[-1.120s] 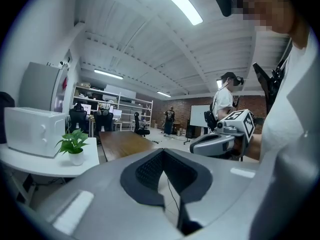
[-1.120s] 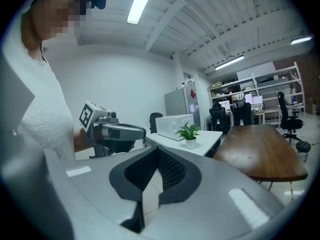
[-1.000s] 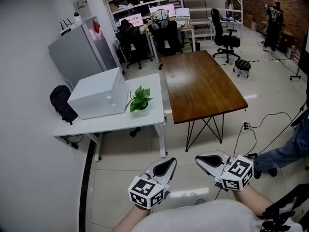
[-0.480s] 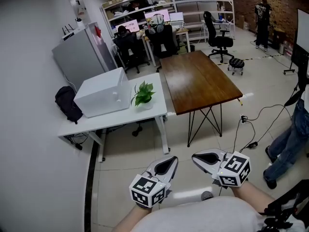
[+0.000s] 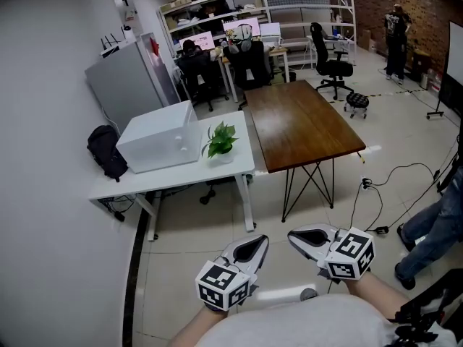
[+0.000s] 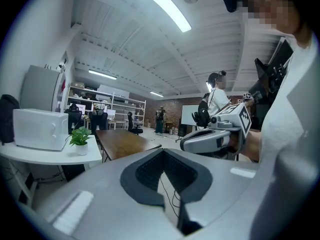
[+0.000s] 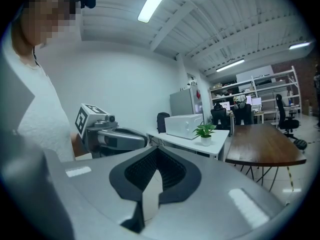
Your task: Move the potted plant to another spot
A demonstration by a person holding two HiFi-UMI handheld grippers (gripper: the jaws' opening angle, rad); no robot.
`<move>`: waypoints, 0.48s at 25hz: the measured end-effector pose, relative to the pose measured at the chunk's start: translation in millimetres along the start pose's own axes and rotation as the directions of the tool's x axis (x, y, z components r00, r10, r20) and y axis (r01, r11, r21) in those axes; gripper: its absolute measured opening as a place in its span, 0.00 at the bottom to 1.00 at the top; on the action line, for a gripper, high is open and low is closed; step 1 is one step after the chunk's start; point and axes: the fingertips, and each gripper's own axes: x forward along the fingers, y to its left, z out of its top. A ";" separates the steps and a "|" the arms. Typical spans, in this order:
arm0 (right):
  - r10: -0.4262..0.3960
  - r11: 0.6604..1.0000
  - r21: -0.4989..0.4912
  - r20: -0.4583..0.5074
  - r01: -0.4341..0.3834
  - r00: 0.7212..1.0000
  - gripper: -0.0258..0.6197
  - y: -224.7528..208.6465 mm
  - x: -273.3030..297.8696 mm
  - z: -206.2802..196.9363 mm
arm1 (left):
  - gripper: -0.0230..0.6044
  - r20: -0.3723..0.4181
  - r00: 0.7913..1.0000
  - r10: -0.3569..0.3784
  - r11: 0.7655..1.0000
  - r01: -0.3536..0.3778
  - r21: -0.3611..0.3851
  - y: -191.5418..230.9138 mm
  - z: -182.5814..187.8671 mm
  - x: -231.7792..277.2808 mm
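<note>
The potted plant (image 5: 221, 142), green leaves in a small white pot, stands on the white table (image 5: 181, 179) near its right end, beside a white box (image 5: 159, 134). It also shows far off in the left gripper view (image 6: 80, 138) and the right gripper view (image 7: 205, 132). My left gripper (image 5: 256, 242) and right gripper (image 5: 298, 236) are held side by side low in the head view, over the tiled floor and well short of the table. Both are shut with nothing between the jaws, as their own views show for the left gripper (image 6: 162, 153) and the right gripper (image 7: 157, 153).
A brown wooden table (image 5: 304, 125) on black legs stands right of the white one. A grey cabinet (image 5: 130, 85) and a black backpack (image 5: 105, 152) sit by the left wall. Cables (image 5: 376, 194) trail on the floor, and a person's legs (image 5: 434, 230) stand at the right.
The view has drawn a little closer to the white table and the plant. Both grippers stay shut and side by side. The person's legs at the right have shifted.
</note>
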 end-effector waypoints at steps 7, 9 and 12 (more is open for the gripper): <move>0.014 1.000 -0.011 -0.013 -0.014 1.000 0.05 1.9 6.2 -4.7 | 0.03 0.010 1.000 0.013 1.000 -0.013 -0.004 4.0 -2.5 -2.3; 0.017 1.000 -0.012 -0.015 -0.017 1.000 0.05 3.2 6.8 -5.6 | 0.03 0.013 1.000 0.016 1.000 -0.016 -0.005 4.4 -2.7 -3.6; 0.018 1.000 -0.012 -0.016 -0.018 1.000 0.05 5.8 6.3 -6.0 | 0.03 0.016 1.000 0.018 1.000 -0.018 -0.006 3.4 -3.0 -6.2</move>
